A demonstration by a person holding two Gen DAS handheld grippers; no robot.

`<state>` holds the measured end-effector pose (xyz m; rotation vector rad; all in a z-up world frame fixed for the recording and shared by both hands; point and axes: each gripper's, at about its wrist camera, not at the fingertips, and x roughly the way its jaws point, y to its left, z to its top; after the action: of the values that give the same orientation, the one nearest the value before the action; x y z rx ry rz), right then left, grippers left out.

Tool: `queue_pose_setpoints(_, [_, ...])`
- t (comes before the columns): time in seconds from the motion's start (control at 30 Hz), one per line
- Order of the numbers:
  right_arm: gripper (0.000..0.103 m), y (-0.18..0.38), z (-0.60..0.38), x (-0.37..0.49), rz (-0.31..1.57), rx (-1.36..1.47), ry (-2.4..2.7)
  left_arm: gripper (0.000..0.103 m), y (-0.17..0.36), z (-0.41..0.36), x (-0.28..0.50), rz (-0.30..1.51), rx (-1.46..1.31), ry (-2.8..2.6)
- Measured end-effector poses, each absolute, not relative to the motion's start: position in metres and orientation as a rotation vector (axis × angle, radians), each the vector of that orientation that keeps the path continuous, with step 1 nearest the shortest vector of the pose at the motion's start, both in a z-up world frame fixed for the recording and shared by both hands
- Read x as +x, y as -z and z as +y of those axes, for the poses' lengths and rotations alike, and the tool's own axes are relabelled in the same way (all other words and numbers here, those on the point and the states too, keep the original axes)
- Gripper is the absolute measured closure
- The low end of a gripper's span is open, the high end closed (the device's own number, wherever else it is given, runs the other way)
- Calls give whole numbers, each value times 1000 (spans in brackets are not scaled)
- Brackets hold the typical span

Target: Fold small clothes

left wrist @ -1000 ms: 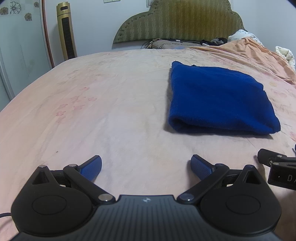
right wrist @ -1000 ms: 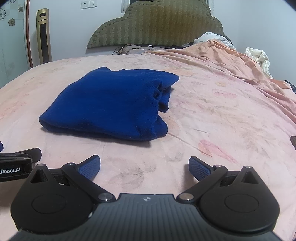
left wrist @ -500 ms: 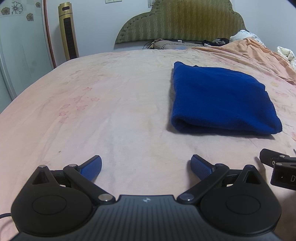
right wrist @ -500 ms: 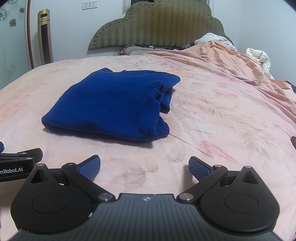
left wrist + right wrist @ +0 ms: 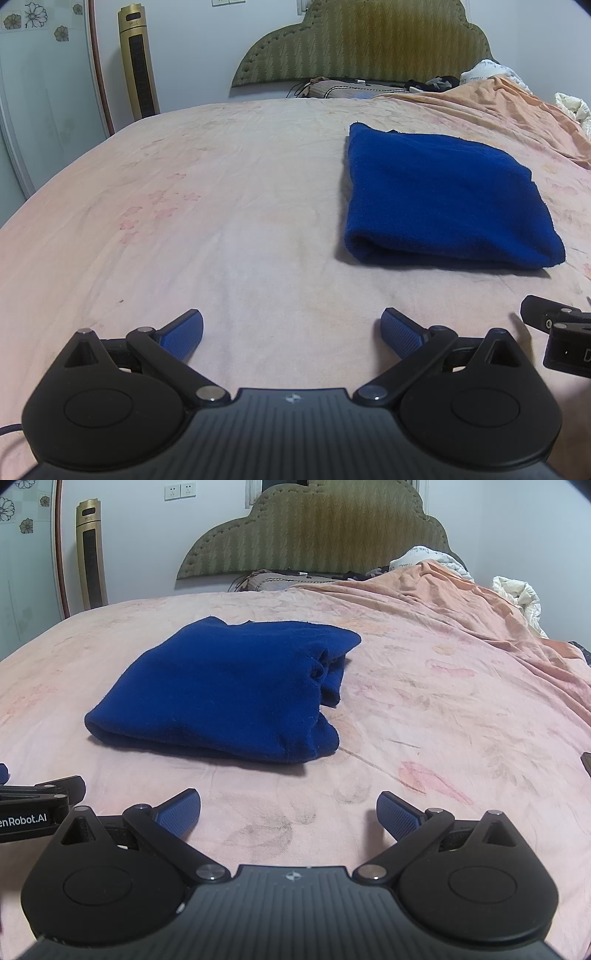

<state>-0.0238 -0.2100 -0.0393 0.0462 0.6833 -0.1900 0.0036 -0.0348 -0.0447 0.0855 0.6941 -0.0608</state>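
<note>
Left gripper (image 5: 291,330): jaws wide, empty, low over the bed (image 5: 221,221); right gripper (image 5: 288,810): the same. Garment (image 5: 221,686): blue, folded, lying ahead between them, touched by neither. I've pulled both back slightly over the last second, so I judge this fold finished.

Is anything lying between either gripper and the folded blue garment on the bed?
Nothing visible. Only bare pink bedsheet separates the open right gripper and open left gripper from the blue garment.
</note>
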Motion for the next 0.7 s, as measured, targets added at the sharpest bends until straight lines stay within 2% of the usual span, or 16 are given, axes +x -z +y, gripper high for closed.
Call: queue_pose_setpoints(0.7, [1, 37, -206, -24, 680, 40, 175, 0, 45, -34, 4, 699, 85, 60])
